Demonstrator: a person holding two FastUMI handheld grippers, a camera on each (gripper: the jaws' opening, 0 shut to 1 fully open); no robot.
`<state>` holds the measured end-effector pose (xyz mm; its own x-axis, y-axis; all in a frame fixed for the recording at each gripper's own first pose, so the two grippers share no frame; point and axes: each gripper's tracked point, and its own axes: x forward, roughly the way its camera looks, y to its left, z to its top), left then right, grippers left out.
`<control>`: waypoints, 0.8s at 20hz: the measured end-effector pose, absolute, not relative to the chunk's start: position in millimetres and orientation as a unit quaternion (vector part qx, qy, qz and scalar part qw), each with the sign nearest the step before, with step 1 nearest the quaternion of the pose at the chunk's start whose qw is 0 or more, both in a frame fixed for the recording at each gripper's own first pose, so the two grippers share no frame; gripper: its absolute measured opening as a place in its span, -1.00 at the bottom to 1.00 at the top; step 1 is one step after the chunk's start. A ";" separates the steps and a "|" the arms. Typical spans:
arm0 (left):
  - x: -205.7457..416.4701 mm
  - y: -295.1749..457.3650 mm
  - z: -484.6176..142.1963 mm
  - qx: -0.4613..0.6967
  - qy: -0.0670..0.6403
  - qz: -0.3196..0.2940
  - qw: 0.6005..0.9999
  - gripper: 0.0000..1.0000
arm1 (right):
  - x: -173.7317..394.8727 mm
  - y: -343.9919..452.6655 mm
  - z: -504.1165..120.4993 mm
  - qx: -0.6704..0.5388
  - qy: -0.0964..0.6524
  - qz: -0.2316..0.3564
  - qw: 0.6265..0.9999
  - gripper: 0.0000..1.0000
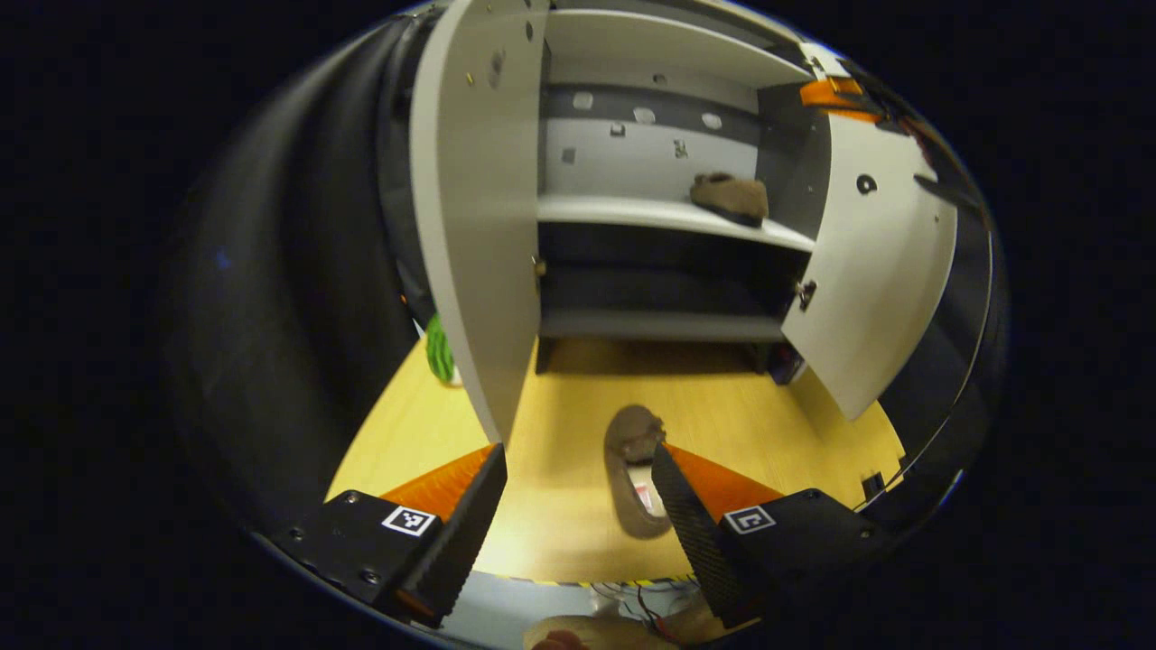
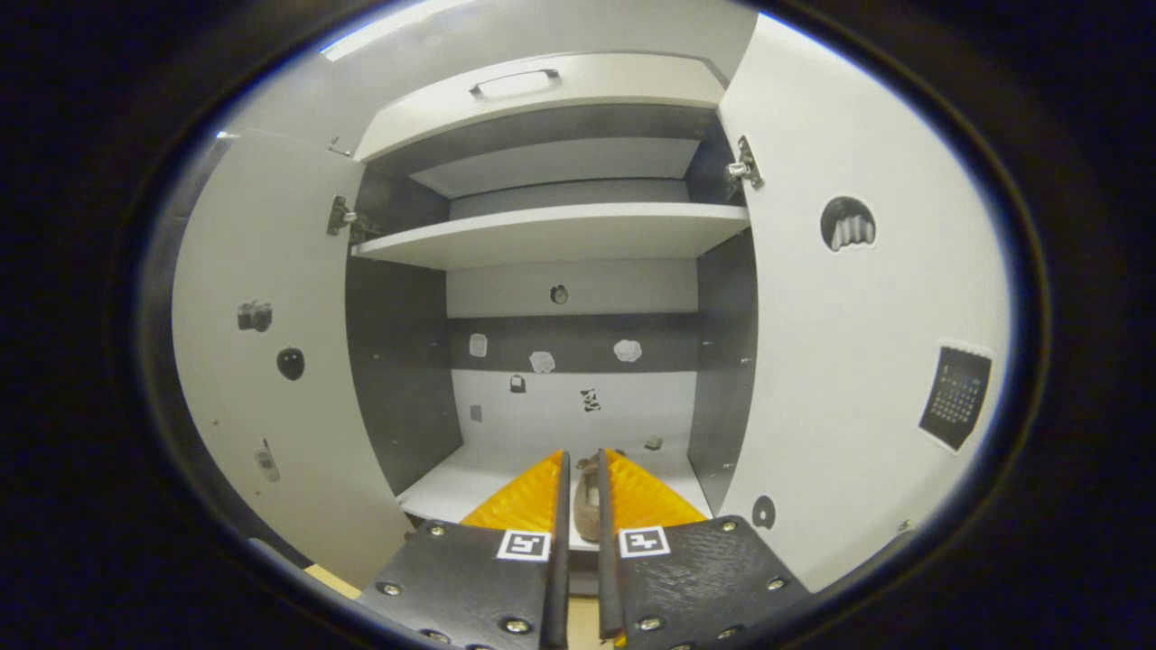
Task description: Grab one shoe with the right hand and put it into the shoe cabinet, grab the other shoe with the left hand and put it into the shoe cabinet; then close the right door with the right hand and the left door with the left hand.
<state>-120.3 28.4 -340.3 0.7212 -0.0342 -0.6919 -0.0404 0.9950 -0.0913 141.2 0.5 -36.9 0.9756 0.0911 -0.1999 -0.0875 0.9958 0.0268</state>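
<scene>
Left tongs (image 1: pixel 578 506): at 6 o'clock in the left gripper view, fingers spread wide apart and clamped on nothing, poised above the yellow wooden surface (image 1: pixel 560 533).

Shoe on the surface (image 1: pixel 632 474): a brown shoe lies on the surface between the spread fingers, close against the right-hand one, its toe pointing toward 12 o'clock and the cabinet; whether that finger touches it cannot be told.

Hand (image 1: pixel 578 636): part of a person's hand shows at 6 o'clock, below the left tongs.

Right tongs (image 2: pixel 579 483): at 6 o'clock in the right gripper view, fingers drawn close together with only a narrow slot between them, reaching into the cabinet.

Shoe in the cabinet (image 2: pixel 587 510): the second brown shoe sits in that narrow slot, over the white shelf (image 2: pixel 452 483); the fingers flank it closely and appear to be clamped on it. In the left gripper view, a brown shoe rests on the middle shelf at 1 o'clock.

Shoe cabinet (image 2: pixel 560 235): white shelves, grey back panel dotted with small stickers, standing open at 12 o'clock in both views.

Left door (image 2: pixel 262 361): swung open at 9 o'clock in the right gripper view, bearing small stickers.

Right door (image 2: pixel 858 343): swung open at 3 o'clock, also stickered.

Green object (image 1: pixel 440 352): partly hidden behind the door's edge at 9 o'clock in the left gripper view, too obscured to identify.
</scene>
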 end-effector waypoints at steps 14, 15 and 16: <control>-60.6 2.8 -528.0 -0.072 0.486 -0.002 0.871 0.91 | 80.3 -2.3 6.1 0.008 0.080 0.058 0.995 -0.74; -58.0 3.3 -535.4 -0.069 0.492 -0.001 0.868 0.82 | 77.9 -4.6 7.2 0.006 0.080 0.056 0.995 -0.74; -55.3 5.1 -540.4 -0.065 0.496 0.003 0.866 0.75 | 76.0 -6.3 7.0 0.003 0.081 0.055 0.995 -0.74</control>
